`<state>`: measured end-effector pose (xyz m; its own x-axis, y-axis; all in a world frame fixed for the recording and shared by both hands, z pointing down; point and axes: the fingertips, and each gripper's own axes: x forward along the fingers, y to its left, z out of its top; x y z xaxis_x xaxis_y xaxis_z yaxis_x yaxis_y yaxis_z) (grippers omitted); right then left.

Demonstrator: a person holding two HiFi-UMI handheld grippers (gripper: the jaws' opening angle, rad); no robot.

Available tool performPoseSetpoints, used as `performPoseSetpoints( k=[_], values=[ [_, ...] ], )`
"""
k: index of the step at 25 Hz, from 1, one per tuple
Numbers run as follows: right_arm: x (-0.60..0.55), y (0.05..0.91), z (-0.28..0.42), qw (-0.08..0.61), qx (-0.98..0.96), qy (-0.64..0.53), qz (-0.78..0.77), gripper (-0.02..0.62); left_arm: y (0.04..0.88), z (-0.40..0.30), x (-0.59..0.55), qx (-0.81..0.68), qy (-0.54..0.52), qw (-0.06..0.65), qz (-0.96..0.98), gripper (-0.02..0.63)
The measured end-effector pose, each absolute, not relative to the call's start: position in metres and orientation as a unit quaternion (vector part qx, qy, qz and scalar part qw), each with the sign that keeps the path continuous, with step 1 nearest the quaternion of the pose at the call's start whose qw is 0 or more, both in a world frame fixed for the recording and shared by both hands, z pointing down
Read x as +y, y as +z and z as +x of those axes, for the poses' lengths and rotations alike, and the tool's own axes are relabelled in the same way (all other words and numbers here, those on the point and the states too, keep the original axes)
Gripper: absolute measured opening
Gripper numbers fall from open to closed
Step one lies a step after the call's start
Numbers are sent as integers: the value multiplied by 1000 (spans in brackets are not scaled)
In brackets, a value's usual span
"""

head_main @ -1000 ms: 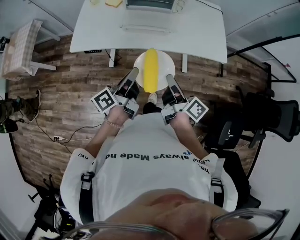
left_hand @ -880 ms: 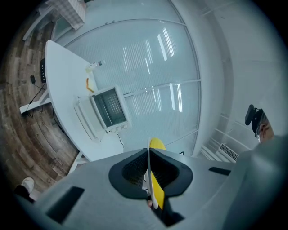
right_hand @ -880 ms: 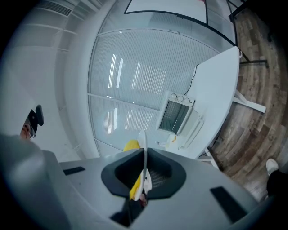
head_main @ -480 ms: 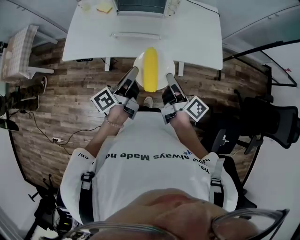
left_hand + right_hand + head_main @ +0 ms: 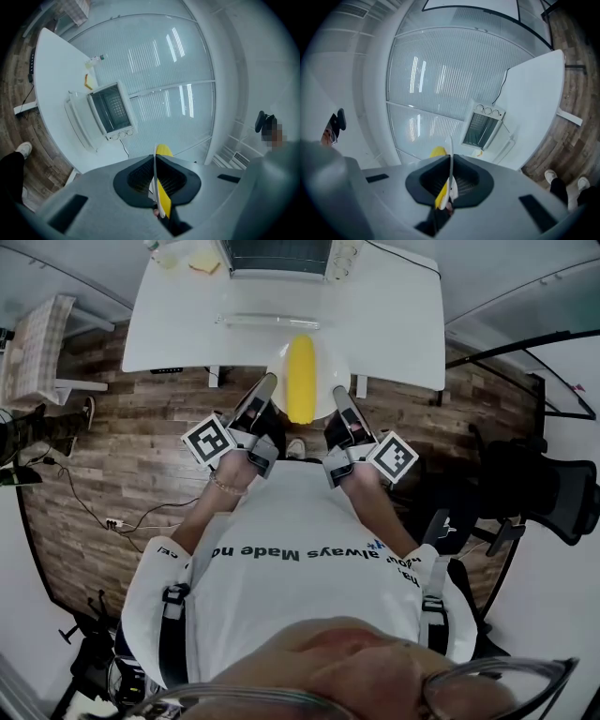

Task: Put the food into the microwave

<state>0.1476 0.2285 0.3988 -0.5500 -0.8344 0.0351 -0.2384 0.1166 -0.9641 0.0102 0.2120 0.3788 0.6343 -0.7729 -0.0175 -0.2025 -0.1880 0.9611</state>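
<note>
The left hand-held gripper (image 5: 265, 388) and right hand-held gripper (image 5: 338, 399) are clamping the plate (image 5: 331, 377) bearing a corn cob (image 5: 300, 390); the T-shirt (image 5: 291, 582) is showing "always Made".

1 plate (image 5: 329, 372), 1 corn (image 5: 300, 388), 1 mwave (image 5: 277, 255)

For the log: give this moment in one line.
left tongs: shut on plate | right tongs: shut on plate | load: corn cob on plate | microwave: on table, door open | food: not yet inside

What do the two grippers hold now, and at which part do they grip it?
A white plate carrying yellow food: the left gripper is shut on its left rim, the right gripper on its right rim.
</note>
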Motion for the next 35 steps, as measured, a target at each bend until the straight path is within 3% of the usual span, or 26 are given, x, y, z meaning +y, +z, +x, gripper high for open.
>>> performPoseSetpoints(
  k=[35],
  values=[
    [-56, 407, 18, 270, 679, -543, -413, 23, 390, -118, -79, -319, -249, 553, 728, 18]
  ],
)
